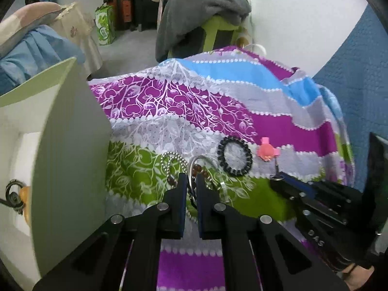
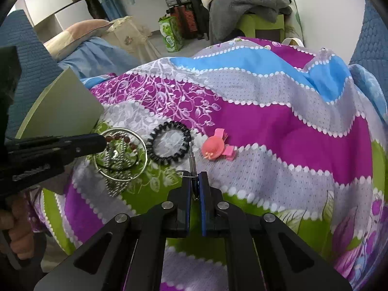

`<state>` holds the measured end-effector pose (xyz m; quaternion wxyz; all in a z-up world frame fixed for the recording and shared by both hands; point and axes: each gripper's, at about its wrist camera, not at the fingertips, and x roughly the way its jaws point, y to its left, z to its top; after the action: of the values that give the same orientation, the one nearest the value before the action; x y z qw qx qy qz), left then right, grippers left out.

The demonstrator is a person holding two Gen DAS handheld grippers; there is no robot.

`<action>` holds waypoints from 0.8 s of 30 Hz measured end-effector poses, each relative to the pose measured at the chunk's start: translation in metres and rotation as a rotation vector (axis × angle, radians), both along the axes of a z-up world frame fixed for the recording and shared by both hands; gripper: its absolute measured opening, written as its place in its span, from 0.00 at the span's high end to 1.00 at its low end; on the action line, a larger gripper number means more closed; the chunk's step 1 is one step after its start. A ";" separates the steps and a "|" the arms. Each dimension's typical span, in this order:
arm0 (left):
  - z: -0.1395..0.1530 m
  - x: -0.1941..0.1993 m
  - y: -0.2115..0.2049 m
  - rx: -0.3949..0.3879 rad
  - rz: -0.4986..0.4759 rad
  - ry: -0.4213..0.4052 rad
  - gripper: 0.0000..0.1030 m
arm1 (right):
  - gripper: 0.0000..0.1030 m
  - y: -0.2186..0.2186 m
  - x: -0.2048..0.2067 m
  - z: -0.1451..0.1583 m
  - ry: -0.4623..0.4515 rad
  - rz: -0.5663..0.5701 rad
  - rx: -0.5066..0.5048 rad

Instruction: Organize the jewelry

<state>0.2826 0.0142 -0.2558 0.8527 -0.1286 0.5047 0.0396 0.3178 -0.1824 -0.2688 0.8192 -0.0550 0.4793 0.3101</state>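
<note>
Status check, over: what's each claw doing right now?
Left claw shut on silver bangle. Right claw shut on small key ring. Black hair tie, pink clip loose on cloth. Nothing blocking.

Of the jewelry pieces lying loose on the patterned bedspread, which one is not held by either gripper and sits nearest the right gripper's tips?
The black spiral hair tie; the pink flower hair clip lies farther right.

Both the left gripper [image 1: 191, 181] and the right gripper [image 2: 197, 181] are matte black, with blue pads on the fingers [image 2: 203, 208], round silver screws [image 1: 162, 206] and triangular cut-outs.
</note>
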 end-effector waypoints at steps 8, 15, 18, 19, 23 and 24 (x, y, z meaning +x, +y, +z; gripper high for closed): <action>0.024 -0.032 -0.001 -0.044 -0.013 -0.050 0.95 | 0.96 0.010 -0.028 0.012 -0.024 0.006 -0.038; 0.019 -0.073 0.003 -0.136 0.002 -0.007 0.95 | 0.96 0.010 -0.051 0.024 -0.011 -0.032 -0.035; 0.009 -0.088 0.002 -0.146 -0.006 0.018 0.94 | 0.96 0.007 -0.057 0.024 0.017 -0.056 -0.028; 0.005 -0.093 0.002 -0.154 -0.011 0.028 0.94 | 0.96 0.007 -0.059 0.024 0.023 -0.061 -0.028; -0.009 -0.104 0.007 -0.155 -0.002 0.063 0.92 | 0.96 0.008 -0.065 0.022 0.027 -0.060 -0.048; -0.011 -0.105 0.009 -0.158 0.003 0.072 0.93 | 0.96 0.009 -0.065 0.020 0.028 -0.059 -0.054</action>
<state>0.1774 0.0230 -0.2671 0.8212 -0.1946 0.5365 0.0054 0.2524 -0.1735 -0.2487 0.8195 -0.0588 0.5002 0.2732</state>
